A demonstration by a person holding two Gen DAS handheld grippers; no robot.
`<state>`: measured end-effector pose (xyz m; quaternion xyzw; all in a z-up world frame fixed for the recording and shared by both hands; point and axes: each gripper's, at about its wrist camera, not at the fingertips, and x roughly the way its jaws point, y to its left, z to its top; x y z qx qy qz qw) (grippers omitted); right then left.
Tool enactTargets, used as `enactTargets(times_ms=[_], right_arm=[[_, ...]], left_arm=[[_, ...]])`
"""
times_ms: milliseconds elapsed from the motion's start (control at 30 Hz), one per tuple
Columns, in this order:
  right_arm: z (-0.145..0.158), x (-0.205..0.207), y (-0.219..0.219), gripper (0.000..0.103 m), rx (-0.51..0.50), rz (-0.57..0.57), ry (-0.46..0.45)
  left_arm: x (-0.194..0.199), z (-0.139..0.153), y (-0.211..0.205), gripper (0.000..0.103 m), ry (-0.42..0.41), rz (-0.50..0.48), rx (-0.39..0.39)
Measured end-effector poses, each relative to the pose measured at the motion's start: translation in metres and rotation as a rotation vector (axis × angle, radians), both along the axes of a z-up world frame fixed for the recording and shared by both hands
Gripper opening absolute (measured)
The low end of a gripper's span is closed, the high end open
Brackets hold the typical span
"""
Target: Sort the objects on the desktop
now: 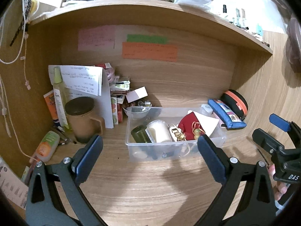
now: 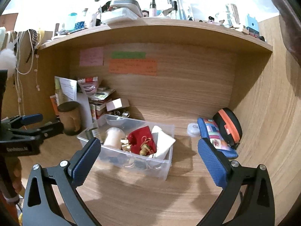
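Desktop objects, left wrist view: clear plastic bin sits mid-desk, long axis running left to right across the view; inside lie a dark green bottle, a white jar and a red pouch.
Unsorted, left side: brown lidded mug and orange tube stand outside the bin.
Left gripper: fingers spread wide, holding nothing, hovering before the bin.
Right wrist view: blue pencil case and black-orange zip case lie just right of the bin, touching each other; pencil case's long axis runs away from the camera.
Right gripper: released, empty.
Progress: judged partway; several items binned, others left.
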<state>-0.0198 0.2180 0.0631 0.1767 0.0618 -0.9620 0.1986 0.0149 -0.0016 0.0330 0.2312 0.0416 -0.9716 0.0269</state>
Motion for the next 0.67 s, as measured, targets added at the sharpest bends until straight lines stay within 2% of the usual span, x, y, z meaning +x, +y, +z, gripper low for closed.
enactTargets(times_ms=[233, 667], right_arm=[[-0.004, 0.008, 0.007, 0.103, -0.047, -0.008, -0.024], [-0.02, -0.008, 0.012, 0.103, -0.052, -0.022, -0.091]], left_arm=[[0.007, -0.005, 0.009, 0.102, 0.009, 0.026, -0.022], [-0.005, -0.015, 0.022, 0.102, -0.007, 0.008, -0.053]])
